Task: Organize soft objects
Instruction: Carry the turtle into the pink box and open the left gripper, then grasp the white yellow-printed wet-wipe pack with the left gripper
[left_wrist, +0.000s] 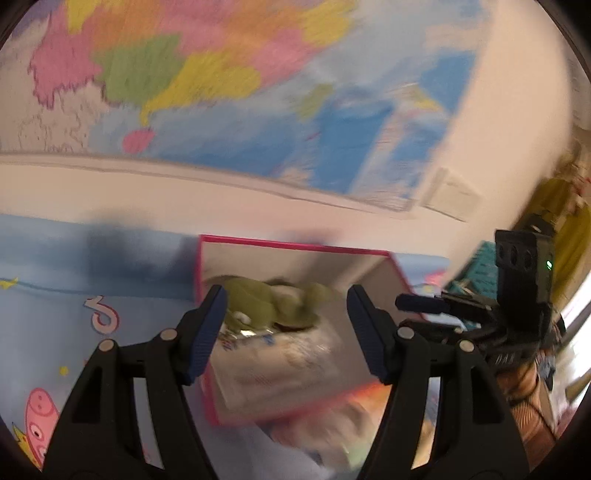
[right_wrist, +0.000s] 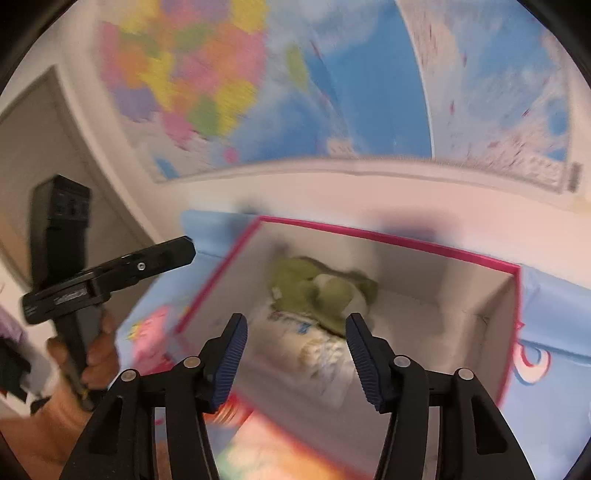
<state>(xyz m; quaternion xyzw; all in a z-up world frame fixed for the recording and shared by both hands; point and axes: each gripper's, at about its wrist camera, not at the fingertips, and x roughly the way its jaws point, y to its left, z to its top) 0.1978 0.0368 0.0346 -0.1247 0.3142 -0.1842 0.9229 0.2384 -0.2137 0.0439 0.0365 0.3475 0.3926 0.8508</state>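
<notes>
So the green plush toy (right_wrist: 317, 291) is sitting inside the pink-rimmed box (right_wrist: 388, 236), toward the back wall, lying on top of a white printed packet (right_wrist: 325, 354) that covers part of the box floor. It's flopped flat, not upright. From my right-hand view its long axis runs roughly left to right across the box, slightly down toward the right. Which end is the head I honestly can't tell, everything's pretty smeared with blur.

My right gripper (right_wrist: 295, 354) is hanging above the near part of the box with the jaws apart and nothing between the pads, not touching the toy or the packet. My left gripper (left_wrist: 286, 332) is the same deal: jaws spread wide, empty, hovering over the box with the plush showing in the gap further back.

The box sits on a blue cartoon mat (left_wrist: 74, 314), with a big colourful wall map (left_wrist: 221, 74) behind it.
</notes>
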